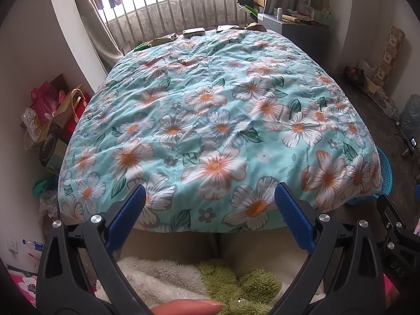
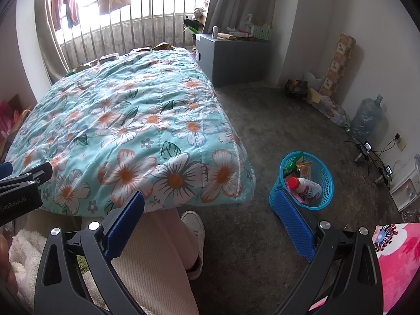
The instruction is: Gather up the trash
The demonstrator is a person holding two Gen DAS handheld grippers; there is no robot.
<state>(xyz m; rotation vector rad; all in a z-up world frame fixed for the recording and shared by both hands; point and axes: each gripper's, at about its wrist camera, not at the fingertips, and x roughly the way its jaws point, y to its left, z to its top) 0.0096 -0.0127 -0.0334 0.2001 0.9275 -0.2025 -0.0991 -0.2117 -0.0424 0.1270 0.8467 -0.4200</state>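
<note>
Bed with floral quilt (image 1: 210, 120) fills most of the room, turquoise with white-orange flowers. Grey cabinet (image 2: 231, 57) stands at the far right corner of the bed, clutter on top. Blue mesh basket (image 2: 305, 181) sits on the carpet just beside the bed's near right corner, holding a white bottle with red cap (image 2: 304, 185) and snack wrappers. About 4 wrappers (image 1: 193, 32) lie along the quilt's far edge by the window bars. Left gripper (image 1: 210, 218) hangs over the near edge of the quilt, jaws spread wide, empty. Right gripper (image 2: 210, 223) is over the carpet, jaws released, nothing between them; its right finger (image 2: 292, 225) overlaps the basket's near rim in view.
</note>
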